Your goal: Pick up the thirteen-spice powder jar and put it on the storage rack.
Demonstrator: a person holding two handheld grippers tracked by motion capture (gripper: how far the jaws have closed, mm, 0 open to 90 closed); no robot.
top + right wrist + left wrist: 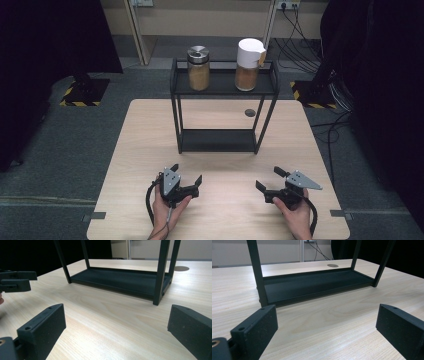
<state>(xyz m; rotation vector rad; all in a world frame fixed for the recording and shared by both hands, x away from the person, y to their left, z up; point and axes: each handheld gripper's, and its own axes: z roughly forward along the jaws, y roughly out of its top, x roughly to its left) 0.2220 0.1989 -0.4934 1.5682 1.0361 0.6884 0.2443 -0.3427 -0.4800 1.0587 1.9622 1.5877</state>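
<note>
Pale wooden tabletop [220,210] carries a black two-tier metal rack [223,141], with a steel-lidded glass jar of brown powder [198,68] and a white-capped jar of brown powder [248,65] well apart on its top shelf. Near the table's front edge, the left gripper [186,175] and right gripper [270,178] rest in the person's hands, each with jaws spread wide and holding nothing, both pointing towards the rack's bare lower shelf [312,285].

The rack [312,287] loses its upper shelf past the top edge in the left gripper view, and again in the right gripper view. What fills the two jars [198,68] is too small to tell from above. The person's forearms are cut off at the bottom edge there.
</note>
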